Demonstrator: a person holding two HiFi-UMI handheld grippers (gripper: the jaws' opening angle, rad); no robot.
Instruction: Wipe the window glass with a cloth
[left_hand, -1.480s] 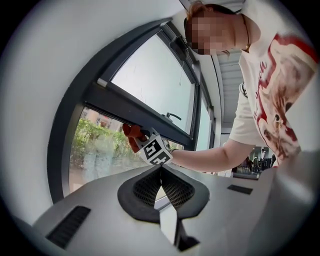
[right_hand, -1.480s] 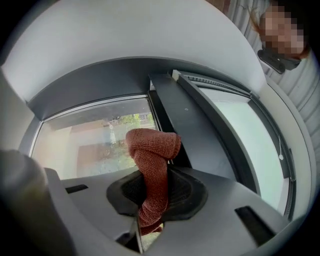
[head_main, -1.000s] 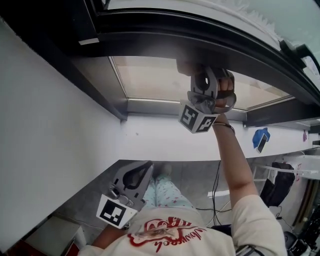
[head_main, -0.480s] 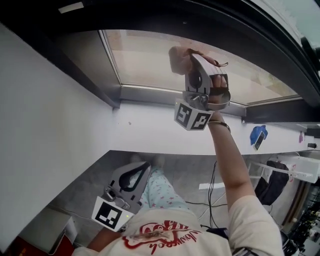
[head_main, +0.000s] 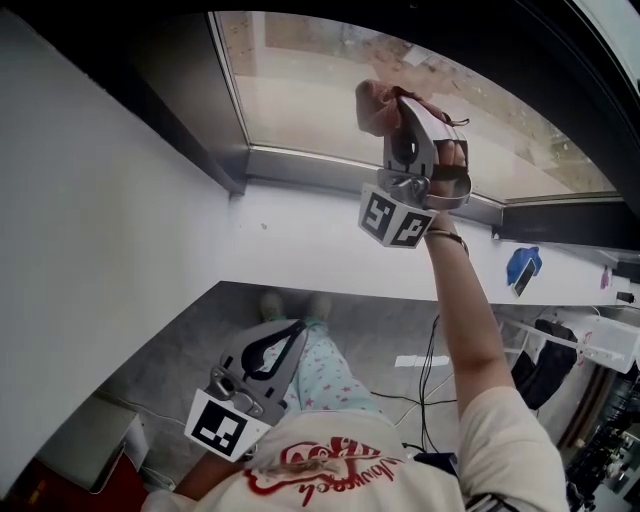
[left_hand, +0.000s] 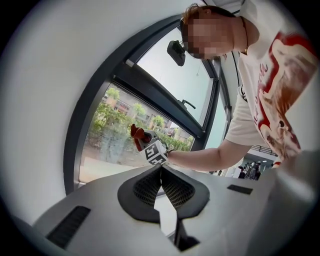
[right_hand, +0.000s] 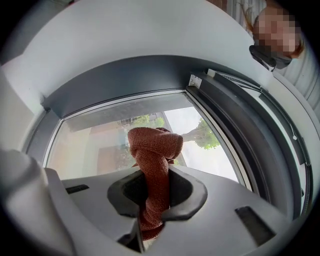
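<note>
A rust-red cloth is bunched between the jaws of my right gripper, which is shut on it. In the head view the cloth sits against or just off the window glass, with the right gripper raised above the sill. From the left gripper view the cloth shows small in front of the glass. My left gripper hangs low by the person's body, jaws shut with nothing between them.
A dark window frame borders the pane, with a grey sill and white wall below. A second, openable sash with a handle lies to the right. Cables run over the floor.
The view has tilted up, so more glass shows. The right gripper with the cloth has come over the pane from near its lower edge. The left gripper has stayed low.
</note>
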